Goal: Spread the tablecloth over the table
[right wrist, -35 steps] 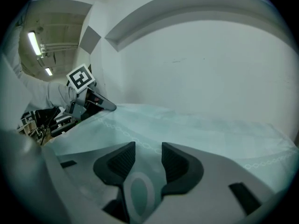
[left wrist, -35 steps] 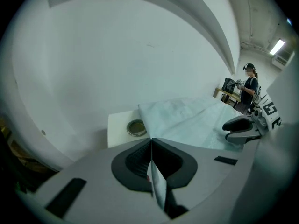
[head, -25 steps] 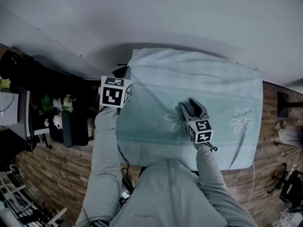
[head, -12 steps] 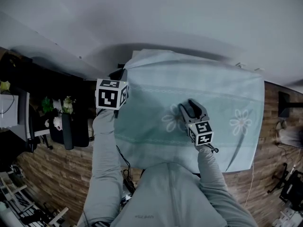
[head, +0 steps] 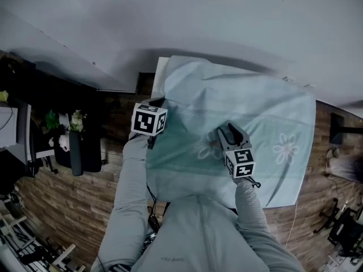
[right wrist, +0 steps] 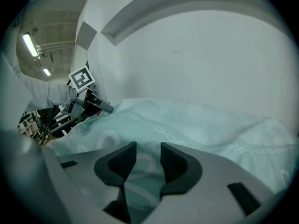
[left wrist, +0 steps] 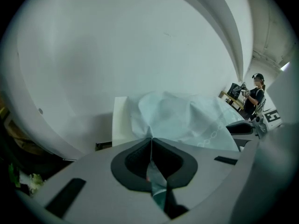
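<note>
A pale teal tablecloth (head: 249, 112) with flower and ring prints lies rumpled over a white table (head: 160, 73). My left gripper (head: 159, 103) is at the cloth's left edge. In the left gripper view its jaws (left wrist: 151, 158) are shut on a fold of the tablecloth (left wrist: 187, 118), and the table's bare white corner (left wrist: 120, 125) shows beyond. My right gripper (head: 228, 131) hovers over the middle of the cloth near a flower print. Its jaws (right wrist: 145, 160) are closing, and the tablecloth (right wrist: 201, 125) shows below the gap with no pad pressing on it. The left gripper (right wrist: 88, 101) appears at the far left of that view.
A dark shelf with plants (head: 68, 132) stands left of the table on the wooden floor (head: 62, 208). A pale wall (head: 187, 16) runs behind the table. A person (left wrist: 255, 94) stands far off in the left gripper view. The cloth overhangs the table's near and right sides.
My left gripper has dropped lower and toward me with the cloth's left edge, pulling that edge down over the table's side. The right gripper has stayed in place.
</note>
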